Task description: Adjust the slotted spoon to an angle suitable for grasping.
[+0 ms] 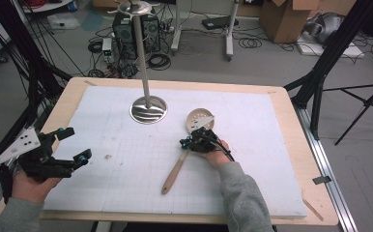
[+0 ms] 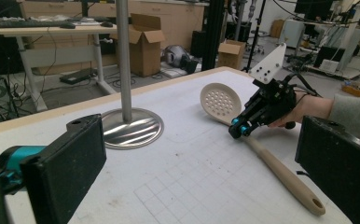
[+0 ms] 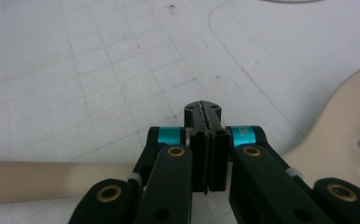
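Beige wooden slotted spoon [image 1: 182, 157] lay flat on the white gridded tabletop [image 1: 126, 159], perforated bowl toward the round steel stand base [image 1: 148, 109]. Right gripper [image 1: 186, 143] sat over the spoon's neck, jaws pressed together with nothing between them, possibly touching the handle. Left gripper [image 1: 74, 145] hovered well apart at the tabletop's left, jaws spread wide, empty.

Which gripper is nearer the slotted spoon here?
Right. The right gripper, jaws shut, sits over the slotted spoon at its neck; the left gripper hangs open, well off near the table's left edge.
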Action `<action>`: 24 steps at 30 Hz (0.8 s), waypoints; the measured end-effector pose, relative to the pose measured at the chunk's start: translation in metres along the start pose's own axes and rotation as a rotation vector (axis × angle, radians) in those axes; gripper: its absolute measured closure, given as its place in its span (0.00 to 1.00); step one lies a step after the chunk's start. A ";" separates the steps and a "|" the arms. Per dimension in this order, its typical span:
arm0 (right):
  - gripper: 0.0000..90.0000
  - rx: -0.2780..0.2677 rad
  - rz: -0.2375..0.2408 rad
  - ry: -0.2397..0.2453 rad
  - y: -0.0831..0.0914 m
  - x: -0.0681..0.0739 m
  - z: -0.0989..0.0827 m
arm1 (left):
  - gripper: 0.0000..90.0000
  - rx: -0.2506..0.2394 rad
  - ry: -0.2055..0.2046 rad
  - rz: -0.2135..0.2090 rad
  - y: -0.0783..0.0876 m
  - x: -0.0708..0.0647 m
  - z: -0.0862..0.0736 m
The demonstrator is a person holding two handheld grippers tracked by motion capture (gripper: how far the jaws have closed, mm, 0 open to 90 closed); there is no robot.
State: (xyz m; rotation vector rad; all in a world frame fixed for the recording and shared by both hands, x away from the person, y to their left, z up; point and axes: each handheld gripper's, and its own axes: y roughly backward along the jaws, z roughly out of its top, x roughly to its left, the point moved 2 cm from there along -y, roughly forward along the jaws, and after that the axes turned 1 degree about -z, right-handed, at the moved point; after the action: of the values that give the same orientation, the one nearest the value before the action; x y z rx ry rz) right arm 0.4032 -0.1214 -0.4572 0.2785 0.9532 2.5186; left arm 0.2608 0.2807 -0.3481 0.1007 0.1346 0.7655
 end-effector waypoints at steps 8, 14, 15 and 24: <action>1.00 0.034 -0.003 -0.001 0.007 0.000 -0.003 | 0.02 0.012 0.004 0.001 0.002 0.001 -0.002; 1.00 0.069 -0.006 0.015 0.016 0.000 -0.008 | 0.02 0.016 0.008 0.009 0.004 0.001 -0.003; 1.00 0.070 -0.009 0.020 0.017 0.000 -0.009 | 0.02 0.014 0.009 0.010 0.004 0.001 -0.003; 1.00 0.039 -0.022 -0.015 0.033 -0.008 -0.026 | 0.02 0.018 0.014 0.021 0.007 0.004 -0.005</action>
State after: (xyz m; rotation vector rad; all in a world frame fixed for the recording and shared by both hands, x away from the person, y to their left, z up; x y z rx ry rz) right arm 0.3906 -0.1621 -0.4543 0.2968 0.9951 2.4769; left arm 0.2581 0.2882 -0.3519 0.1143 0.1537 0.7858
